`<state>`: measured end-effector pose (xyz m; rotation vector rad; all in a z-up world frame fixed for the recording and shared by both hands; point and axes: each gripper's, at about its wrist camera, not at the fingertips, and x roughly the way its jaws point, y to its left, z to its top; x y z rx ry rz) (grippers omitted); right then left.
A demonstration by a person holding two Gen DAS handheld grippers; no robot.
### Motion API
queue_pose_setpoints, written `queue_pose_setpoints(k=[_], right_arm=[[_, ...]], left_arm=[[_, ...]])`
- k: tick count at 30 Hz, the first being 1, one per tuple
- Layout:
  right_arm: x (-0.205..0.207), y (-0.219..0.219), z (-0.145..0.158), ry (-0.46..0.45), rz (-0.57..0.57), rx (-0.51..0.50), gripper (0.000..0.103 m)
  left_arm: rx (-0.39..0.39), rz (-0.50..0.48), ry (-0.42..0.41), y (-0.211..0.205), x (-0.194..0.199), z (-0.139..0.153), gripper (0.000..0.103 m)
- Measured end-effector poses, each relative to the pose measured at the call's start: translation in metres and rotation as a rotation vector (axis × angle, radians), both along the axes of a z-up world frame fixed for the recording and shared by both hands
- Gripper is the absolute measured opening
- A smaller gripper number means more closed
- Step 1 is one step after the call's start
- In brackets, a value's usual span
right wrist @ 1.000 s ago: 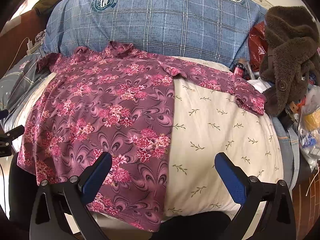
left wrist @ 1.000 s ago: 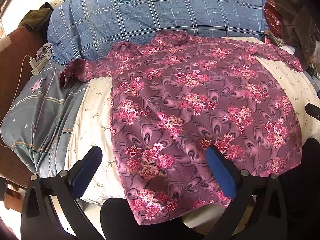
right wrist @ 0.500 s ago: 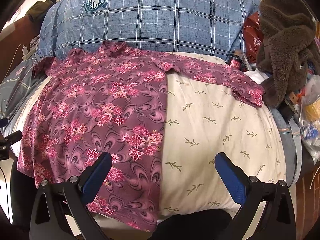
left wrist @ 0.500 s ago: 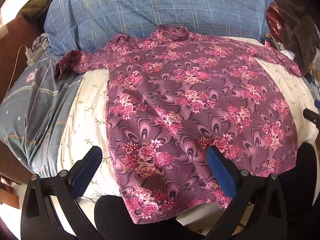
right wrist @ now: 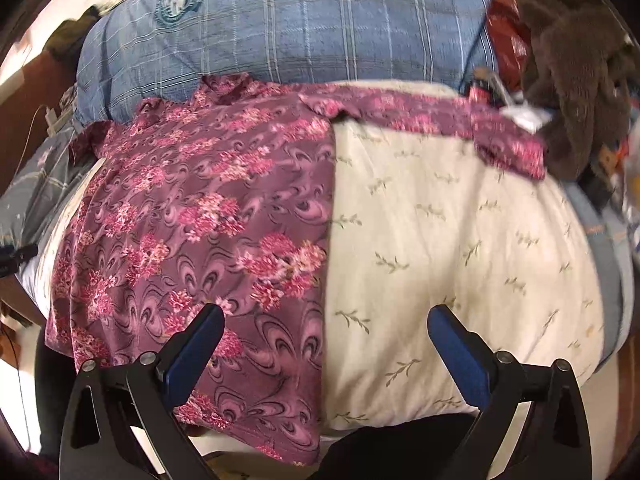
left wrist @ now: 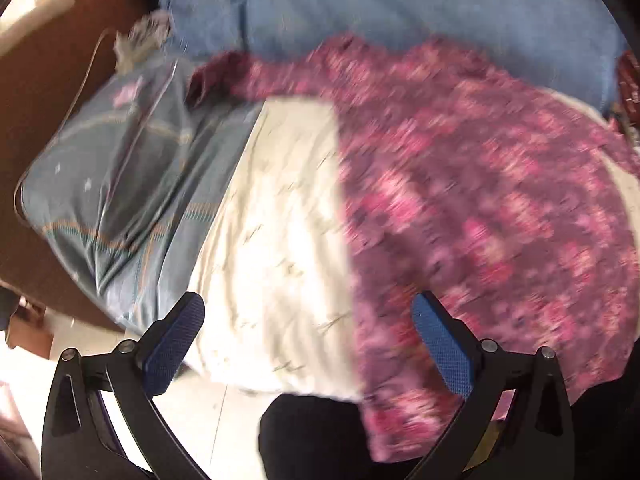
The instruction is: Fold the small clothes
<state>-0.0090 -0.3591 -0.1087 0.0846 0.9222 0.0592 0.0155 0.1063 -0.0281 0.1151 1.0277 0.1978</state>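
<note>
A purple shirt with pink flowers [right wrist: 208, 224] lies flat on a cream bed cover [right wrist: 460, 248], both sleeves spread out sideways. In the left wrist view the shirt [left wrist: 500, 200] is blurred by motion and fills the right half. My left gripper [left wrist: 308, 328] is open above the cream cover [left wrist: 280, 220], just left of the shirt's left side edge. My right gripper [right wrist: 326, 340] is open over the shirt's right side edge near the hem. Neither gripper holds anything.
A blue plaid pillow [right wrist: 300, 28] lies behind the shirt's collar. A grey-blue pillow [left wrist: 120, 184] sits at the left edge of the bed. A brown fuzzy garment [right wrist: 572, 68] and clutter pile up at the right. A dark-clothed knee [left wrist: 312, 436] shows below.
The left gripper has swung left fast, so the shirt's left edge and the grey-blue pillow now sit in front of it. The right gripper has drifted slightly right and closer to the bed.
</note>
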Motion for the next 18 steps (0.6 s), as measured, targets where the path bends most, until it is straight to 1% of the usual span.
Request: queue_pose_setpoints(k=[3, 5, 7, 9, 10, 11, 12, 13, 14, 15, 16, 17, 18], right_arm=[[0.004, -0.005, -0.015, 0.045, -0.014, 0.031, 0.095], [0.004, -0.005, -0.025, 0.069, -0.01, 0.061, 0.089], [0.003, -0.002, -0.034, 0.096, 0.004, 0.086, 0.086], [-0.001, 0.006, -0.036, 0.072, 0.017, 0.041, 0.085], [-0.004, 0.01, -0.036, 0.055, 0.028, 0.015, 0.078], [-0.007, 0.012, -0.035, 0.03, 0.026, -0.018, 0.062], [-0.009, 0.014, -0.034, 0.011, 0.029, -0.042, 0.05], [-0.012, 0.017, -0.034, -0.008, 0.058, -0.054, 0.02], [-0.012, 0.018, -0.034, -0.01, 0.078, -0.05, 0.005], [-0.013, 0.021, -0.034, -0.014, 0.09, -0.055, 0.005], [-0.013, 0.023, -0.034, -0.018, 0.11, -0.064, 0.004], [-0.012, 0.022, -0.033, -0.017, 0.123, -0.05, 0.003], [-0.011, 0.017, -0.027, -0.022, 0.13, 0.001, 0.003]], left_arm=[[-0.073, -0.004, 0.102, 0.008, -0.003, -0.024, 0.103], [-0.152, -0.037, 0.184, 0.004, -0.007, -0.042, 0.103], [-0.211, -0.07, 0.242, -0.004, -0.012, -0.055, 0.103], [-0.276, -0.116, 0.296, -0.015, -0.017, -0.065, 0.103], [-0.321, -0.136, 0.312, -0.021, -0.019, -0.07, 0.103], [-0.361, -0.148, 0.316, -0.026, -0.022, -0.072, 0.102], [-0.38, -0.15, 0.32, -0.029, -0.024, -0.074, 0.096], [-0.377, -0.14, 0.328, -0.031, -0.025, -0.077, 0.081], [-0.352, -0.123, 0.324, -0.032, -0.026, -0.077, 0.072], [-0.345, -0.11, 0.319, -0.031, -0.027, -0.076, 0.067], [-0.361, -0.098, 0.319, -0.027, -0.029, -0.073, 0.048], [-0.388, -0.09, 0.318, -0.02, -0.031, -0.068, 0.019], [-0.435, -0.083, 0.314, -0.012, -0.033, -0.061, 0.002]])
